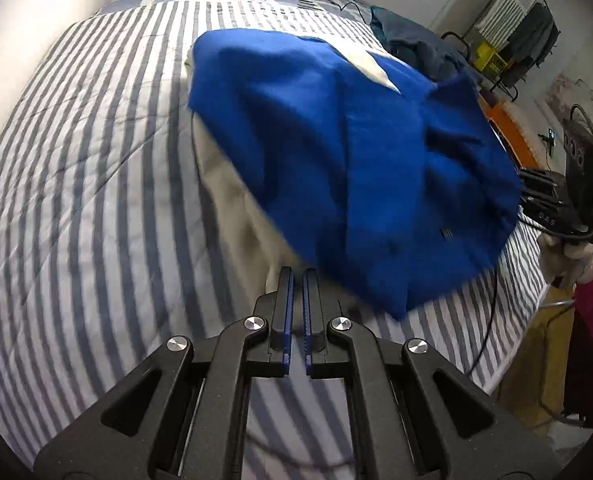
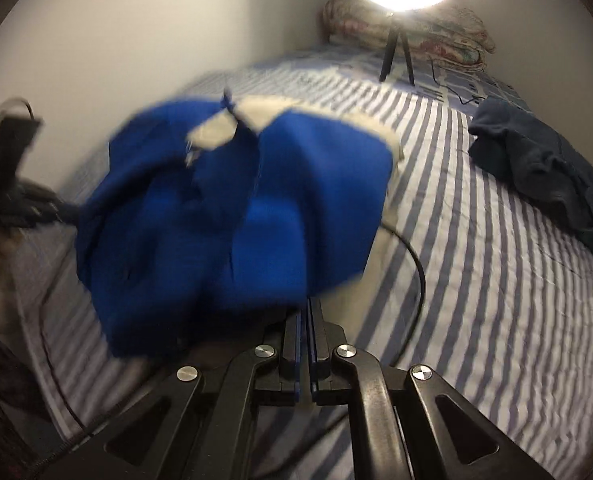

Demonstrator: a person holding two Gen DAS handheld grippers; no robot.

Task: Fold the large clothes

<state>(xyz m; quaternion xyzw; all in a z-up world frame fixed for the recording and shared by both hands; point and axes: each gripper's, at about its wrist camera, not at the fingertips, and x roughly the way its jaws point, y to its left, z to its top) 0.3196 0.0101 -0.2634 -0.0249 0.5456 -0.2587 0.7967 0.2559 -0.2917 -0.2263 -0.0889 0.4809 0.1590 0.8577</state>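
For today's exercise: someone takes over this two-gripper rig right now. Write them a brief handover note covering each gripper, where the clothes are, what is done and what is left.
Left gripper: jaws shut; its tips meet the cream lining edge of the blue garment, grip not certain.
Right gripper: jaws shut at the garment's near blue edge; blur hides whether cloth is pinched.
The blue garment lies bunched on the striped bedspread, cream lining showing.
A dark teal garment sits crumpled further along the bed.
Done: no neat fold visible yet.
Left: flatten and fold the blue garment, then the teal one.
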